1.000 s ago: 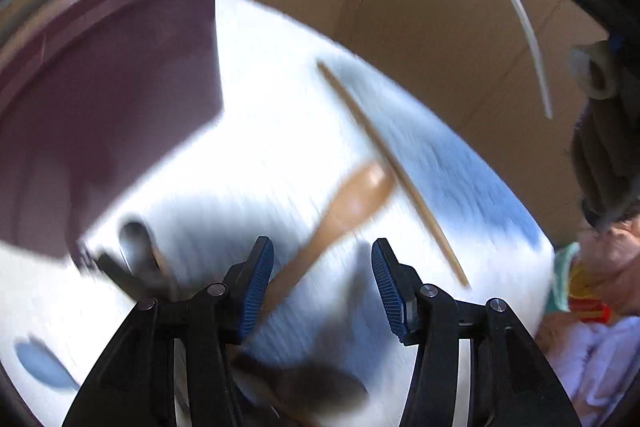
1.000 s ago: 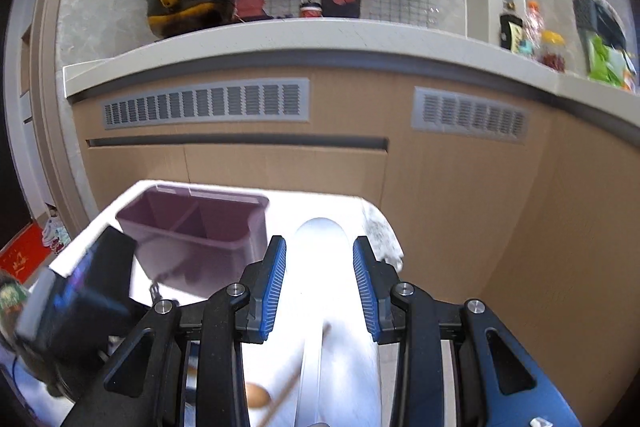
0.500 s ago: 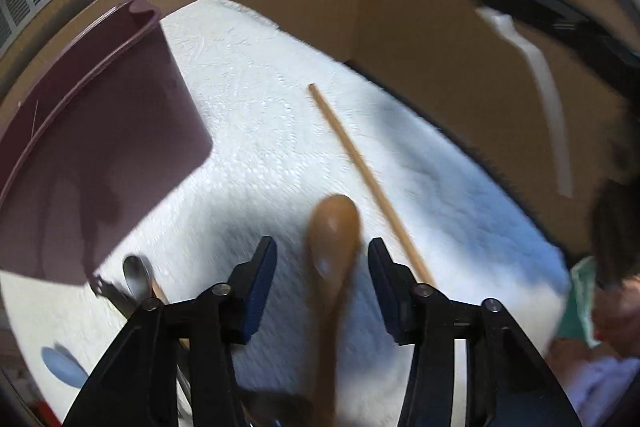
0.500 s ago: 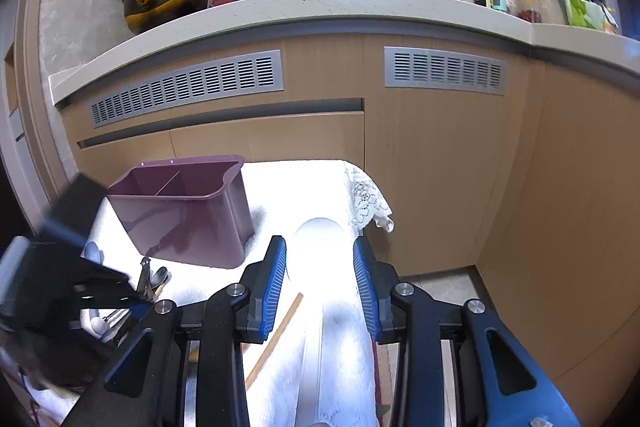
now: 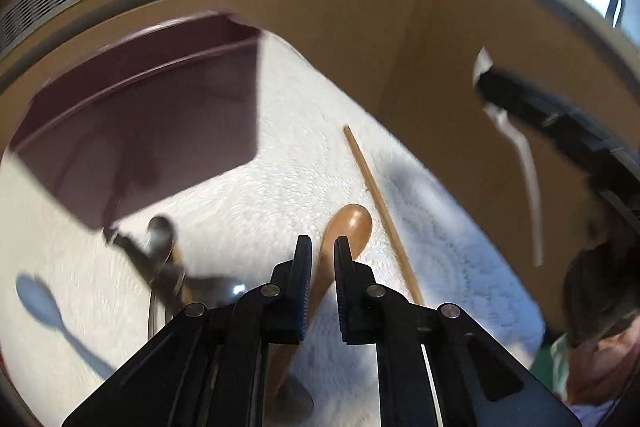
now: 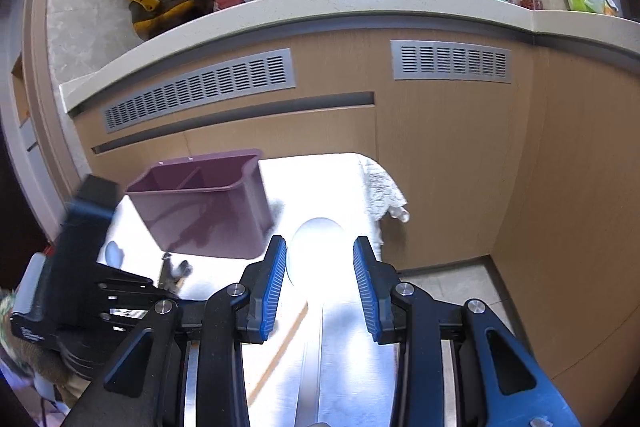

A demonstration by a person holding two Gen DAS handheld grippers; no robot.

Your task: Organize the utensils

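Note:
My left gripper (image 5: 322,247) is shut on the handle of a wooden spoon (image 5: 349,223), whose bowl sticks out ahead over the white cloth (image 5: 296,155). A purple two-compartment utensil holder (image 5: 160,131) stands ahead left; it also shows in the right wrist view (image 6: 204,203). My right gripper (image 6: 320,267) holds a white spoon (image 6: 314,247) by its handle, the bowl standing between the wide-set fingers above the table. The white spoon also shows from the left wrist view (image 5: 520,151).
A single wooden chopstick (image 5: 380,203) lies right of the wooden spoon. A heap of metal utensils (image 5: 164,259) and a pale blue spoon (image 5: 40,303) lie at the left. Wooden cabinets (image 6: 440,155) rise just behind the table.
My left gripper has closed on the wooden spoon's handle and tilted up toward the holder. My right gripper with the white spoon has barely shifted.

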